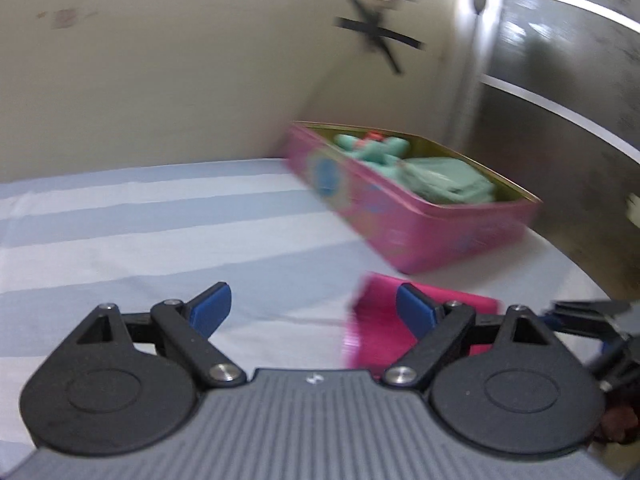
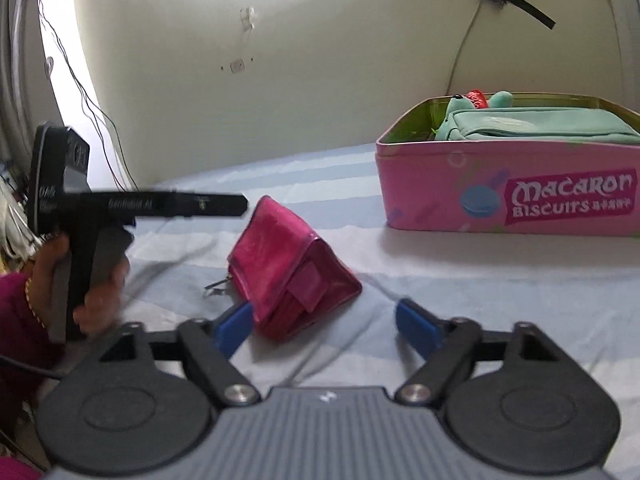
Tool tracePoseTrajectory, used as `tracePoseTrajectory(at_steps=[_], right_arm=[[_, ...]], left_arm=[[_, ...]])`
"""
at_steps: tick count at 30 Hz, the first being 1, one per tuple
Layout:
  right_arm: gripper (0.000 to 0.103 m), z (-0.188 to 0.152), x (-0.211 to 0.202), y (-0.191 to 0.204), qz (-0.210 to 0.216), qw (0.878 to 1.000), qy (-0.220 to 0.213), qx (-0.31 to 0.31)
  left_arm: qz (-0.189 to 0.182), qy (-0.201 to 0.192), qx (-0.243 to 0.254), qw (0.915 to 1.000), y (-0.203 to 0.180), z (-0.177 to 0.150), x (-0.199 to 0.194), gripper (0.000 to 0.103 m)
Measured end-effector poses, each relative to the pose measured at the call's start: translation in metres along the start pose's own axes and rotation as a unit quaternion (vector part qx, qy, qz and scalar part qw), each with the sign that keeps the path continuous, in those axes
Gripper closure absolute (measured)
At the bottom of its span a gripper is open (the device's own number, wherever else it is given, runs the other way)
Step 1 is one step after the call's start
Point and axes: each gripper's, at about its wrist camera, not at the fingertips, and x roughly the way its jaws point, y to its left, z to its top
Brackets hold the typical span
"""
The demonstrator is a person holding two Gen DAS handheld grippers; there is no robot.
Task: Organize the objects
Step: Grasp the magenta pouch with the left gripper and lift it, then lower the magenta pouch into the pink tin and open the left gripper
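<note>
The pink wallet (image 2: 288, 268) lies near the tin (image 2: 508, 184), soft, light, probably slick; its folded edge suits gripping. The right gripper (image 2: 324, 326) stands open, empty.

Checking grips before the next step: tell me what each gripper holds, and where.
Nothing. The right gripper stands open around the pink wallet; the left gripper is open and empty.

A: How many things are on the striped sheet (image 2: 460, 280)?

B: 1 pink tin (image 2: 508, 192) at the right, and 1 magenta pouch (image 2: 288, 276) in the middle.

A: And inside the tin?

B: 1 mint green bag (image 2: 536, 126) and 1 green plush toy (image 2: 460, 104), at the upper right.
</note>
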Motion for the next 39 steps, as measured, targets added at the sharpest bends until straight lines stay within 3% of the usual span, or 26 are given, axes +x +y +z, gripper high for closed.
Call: tracePoseTrajectory(at_steps=[3,6,7,9,14,22,28,35,39], right_arm=[[0.042,0.001,0.005,0.006,0.014,1.0,0.003,-0.002],[0.051,0.0,0.008,0.014,0.027,1.0,0.003,-0.004],[0.059,-0.005,0.009,0.015,0.028,1.0,0.003,-0.004],[0.064,-0.006,0.013,0.019,0.022,1.0,0.004,-0.007],[0.074,-0.003,0.0,0.012,0.016,0.999,-0.03,-0.012],[0.074,0.037,-0.034,-0.012,-0.02,0.993,-0.109,-0.031],[0.074,0.07,-0.034,-0.051,-0.089,0.985,-0.145,-0.041],[0.074,0.105,-0.004,-0.106,-0.163,0.979,-0.108,-0.058],[0.069,0.139,0.033,-0.131,-0.211,0.972,-0.05,-0.09]], left_arm=[[-0.006,0.02,0.005,0.9998,-0.011,-0.006,0.009,0.012],[-0.027,0.031,-0.022,0.9989,-0.014,-0.01,0.01,0.013],[-0.038,0.035,-0.03,0.9982,-0.013,-0.011,0.011,0.019],[-0.077,0.046,-0.047,0.9949,-0.015,-0.011,0.013,0.031],[-0.054,0.031,-0.029,0.9976,-0.039,-0.003,0.009,0.032],[-0.06,-0.04,-0.002,0.9974,-0.081,0.062,0.019,0.032],[-0.058,-0.042,0.021,0.9972,-0.112,0.103,0.072,0.032],[-0.041,0.0,0.021,0.9989,-0.129,0.123,0.151,0.032],[0.024,0.009,0.031,0.9992,-0.134,0.14,0.194,0.027]])
